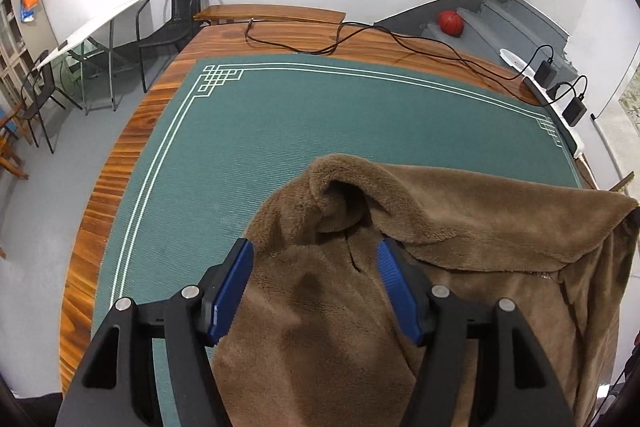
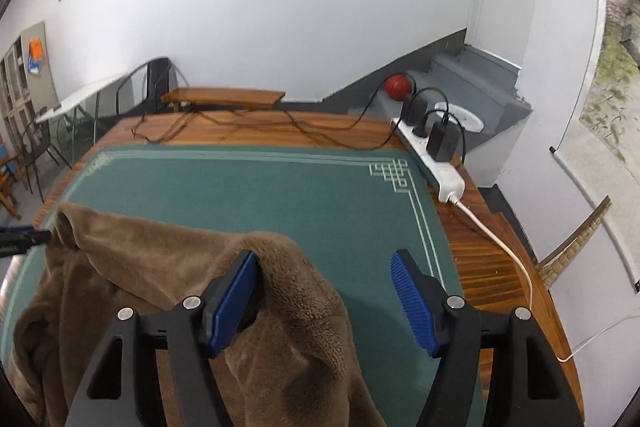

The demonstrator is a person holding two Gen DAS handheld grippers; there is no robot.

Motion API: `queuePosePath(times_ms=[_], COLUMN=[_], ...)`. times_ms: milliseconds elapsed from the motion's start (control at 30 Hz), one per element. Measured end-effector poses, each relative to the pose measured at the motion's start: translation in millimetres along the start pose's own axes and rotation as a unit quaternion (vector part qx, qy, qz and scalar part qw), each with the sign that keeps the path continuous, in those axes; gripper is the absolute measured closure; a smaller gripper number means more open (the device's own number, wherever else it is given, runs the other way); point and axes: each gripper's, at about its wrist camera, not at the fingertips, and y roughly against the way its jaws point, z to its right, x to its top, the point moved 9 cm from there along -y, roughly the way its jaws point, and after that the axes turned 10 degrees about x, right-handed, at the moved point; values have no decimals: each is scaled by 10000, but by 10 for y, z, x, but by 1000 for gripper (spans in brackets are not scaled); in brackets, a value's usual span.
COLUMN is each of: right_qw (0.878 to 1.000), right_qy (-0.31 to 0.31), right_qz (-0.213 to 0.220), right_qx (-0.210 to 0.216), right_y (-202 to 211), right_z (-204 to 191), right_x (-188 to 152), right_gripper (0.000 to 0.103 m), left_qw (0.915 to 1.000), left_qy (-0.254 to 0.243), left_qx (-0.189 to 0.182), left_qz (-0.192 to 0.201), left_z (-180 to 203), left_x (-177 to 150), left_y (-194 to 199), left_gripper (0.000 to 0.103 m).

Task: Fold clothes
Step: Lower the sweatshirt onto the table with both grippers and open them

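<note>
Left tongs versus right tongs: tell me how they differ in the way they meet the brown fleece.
The left tongs have the brown fleece garment filling the whole gap between both blue pads; the right tongs have it only over the left-hand pad, with green mat showing by the other pad. The left tongs meet a bunched fold; the right tongs meet a draped edge. Both stand wide open.
</note>
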Motion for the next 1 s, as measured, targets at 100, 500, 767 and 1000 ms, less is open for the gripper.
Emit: queuePosePath(times_ms=[100,500,767,1000], right_qw=[9991,9739,9722,9793], right_qy=[-154,-190,-645,-1029], right_qz=[75,-1613,-1169,-730], right_qx=[381,1585,1925,1583], right_y=[90,-905,-1163,-1373], right_z=[-114,-622,-503,-193], right_x=[31,-612,1,485], right_gripper=[32,32,32,32], left_qw=[9998,9969,9963,9967], left_qy=[-21,-151,-166,26], left_qx=[-194,-494,-667,-665], left_qz=[-77,-588,-509,-463], left_z=[71,365,552,654], left_x=[-5,7,332,693], left_y=[-8,-447,-556,-712], left_gripper=[34,34,34,34])
